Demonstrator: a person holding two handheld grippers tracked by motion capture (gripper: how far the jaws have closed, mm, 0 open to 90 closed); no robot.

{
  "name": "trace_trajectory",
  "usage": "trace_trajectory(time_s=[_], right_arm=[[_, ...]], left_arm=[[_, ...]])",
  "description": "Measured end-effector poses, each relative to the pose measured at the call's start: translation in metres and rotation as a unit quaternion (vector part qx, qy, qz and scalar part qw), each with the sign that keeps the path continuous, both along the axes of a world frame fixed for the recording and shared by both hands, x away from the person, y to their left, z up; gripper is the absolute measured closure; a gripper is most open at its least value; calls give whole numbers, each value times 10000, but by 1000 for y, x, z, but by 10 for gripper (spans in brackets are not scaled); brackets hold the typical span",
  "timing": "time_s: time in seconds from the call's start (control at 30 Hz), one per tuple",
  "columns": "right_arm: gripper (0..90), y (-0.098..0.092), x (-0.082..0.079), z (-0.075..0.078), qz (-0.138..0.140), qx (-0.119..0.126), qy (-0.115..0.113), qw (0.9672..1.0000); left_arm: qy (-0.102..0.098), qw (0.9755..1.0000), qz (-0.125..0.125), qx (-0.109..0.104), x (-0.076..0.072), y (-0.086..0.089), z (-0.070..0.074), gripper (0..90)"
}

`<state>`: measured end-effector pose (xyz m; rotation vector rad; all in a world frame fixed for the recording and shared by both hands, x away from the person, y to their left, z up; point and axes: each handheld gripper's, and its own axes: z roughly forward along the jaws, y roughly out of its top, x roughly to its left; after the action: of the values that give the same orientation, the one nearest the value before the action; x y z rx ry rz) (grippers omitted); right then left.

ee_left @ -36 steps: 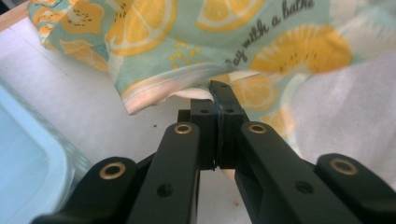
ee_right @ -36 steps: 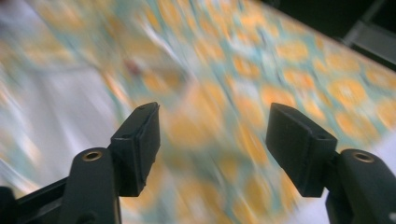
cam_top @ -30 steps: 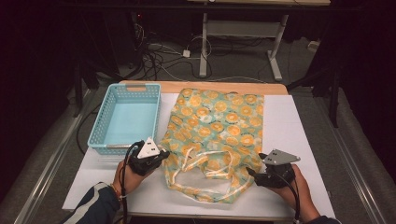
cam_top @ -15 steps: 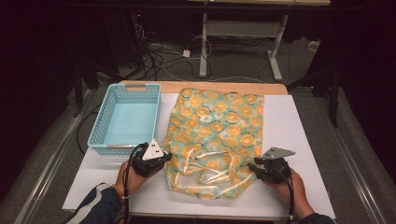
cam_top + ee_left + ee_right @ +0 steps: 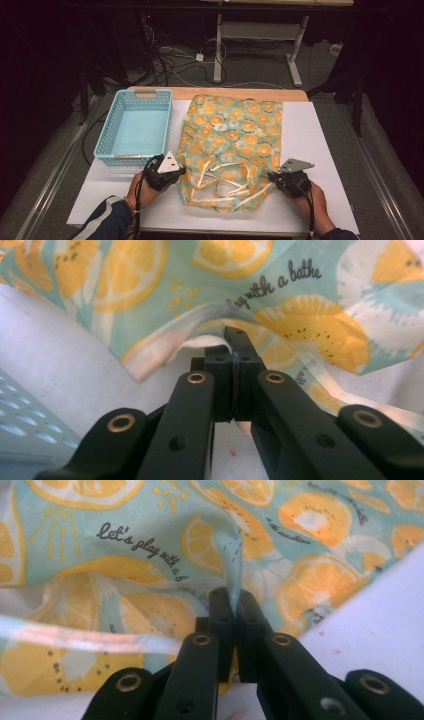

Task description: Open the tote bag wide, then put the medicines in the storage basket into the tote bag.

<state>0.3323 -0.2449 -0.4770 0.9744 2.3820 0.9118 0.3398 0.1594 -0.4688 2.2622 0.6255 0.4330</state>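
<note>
Tote bag (image 5: 232,150) of thin printed cloth is lying flat on the white table cover (image 5: 320,150), its open mouth and cream handles (image 5: 235,185) nearest the person. It is looking light, limp and easily creased, so the near corners of the mouth seem the best places to take hold. The left gripper (image 5: 170,176) is pinching the bag's near left edge, its jaws clenched on a fold. The right gripper (image 5: 233,605) has just been closing and is now nipping a ridge of fabric at the near right edge. Orange slices and small script are covering the mint cloth. Beyond, a blue basket (image 5: 134,127) is sitting just left of the bag.
</note>
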Motion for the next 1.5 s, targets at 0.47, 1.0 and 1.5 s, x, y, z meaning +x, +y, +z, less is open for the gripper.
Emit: trace_trajectory(time_s=[0.47,1.0,1.5], right_arm=[[896,-4,-10,23,-26,213,-727,9971],[897,-10,-17,40,-28,576,-1108,9922],[898,-16,-27,60,-99,1085,-1482,9829]], left_arm=[[-306,9985,-24,-450,-2,10,17,877],[-627,9933,-21,-967,-10,19,35,878],[-1037,9835,109,-1477,-21,34,58,877]])
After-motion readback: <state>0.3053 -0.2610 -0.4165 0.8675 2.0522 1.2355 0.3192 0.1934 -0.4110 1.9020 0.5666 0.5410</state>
